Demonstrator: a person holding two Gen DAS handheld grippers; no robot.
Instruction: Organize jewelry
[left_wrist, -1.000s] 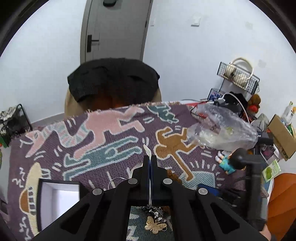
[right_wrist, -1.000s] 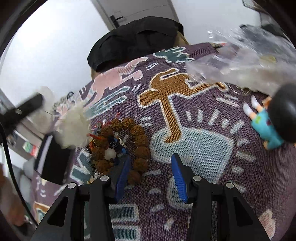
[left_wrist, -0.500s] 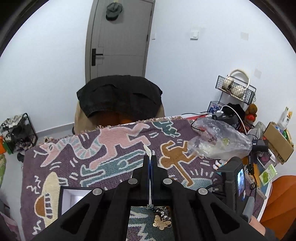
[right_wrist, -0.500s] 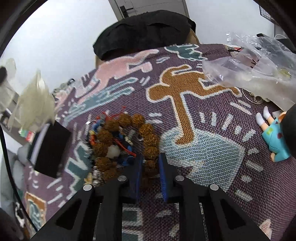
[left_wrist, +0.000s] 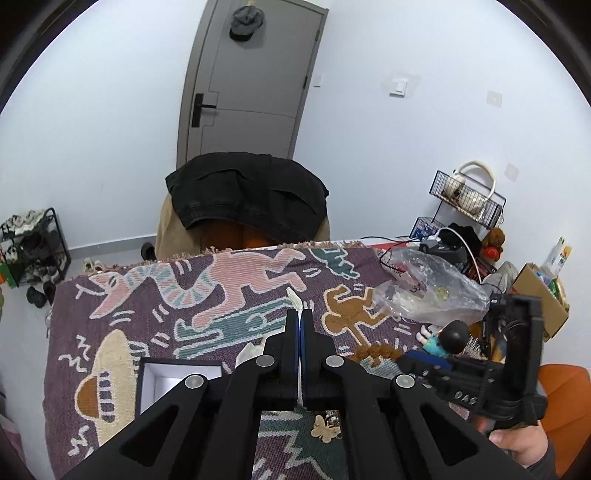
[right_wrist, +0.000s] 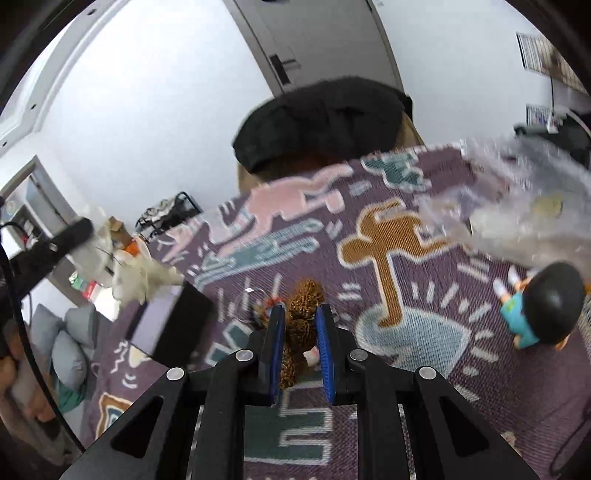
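Beaded bracelet (right_wrist: 300, 325) now lifted in right tool (right_wrist: 300, 332) (left tool (left_wrist: 298, 321) pinching a bag).

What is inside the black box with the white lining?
The open black box with white lining shows only bare white walls at the top. Its bottom is hidden behind the left gripper, so jewelry lying lower down cannot be ruled out.

Two claws are in view: the left claw (left_wrist: 298, 321) and the right claw (right_wrist: 300, 325). One brown bead bracelet (right_wrist: 301, 325), one open black box (left_wrist: 162, 380), one butterfly charm (left_wrist: 322, 432), one dark-haired doll (right_wrist: 535, 306), one clear plastic bag (left_wrist: 428, 291), one patterned cloth (left_wrist: 147, 295) on the bench.
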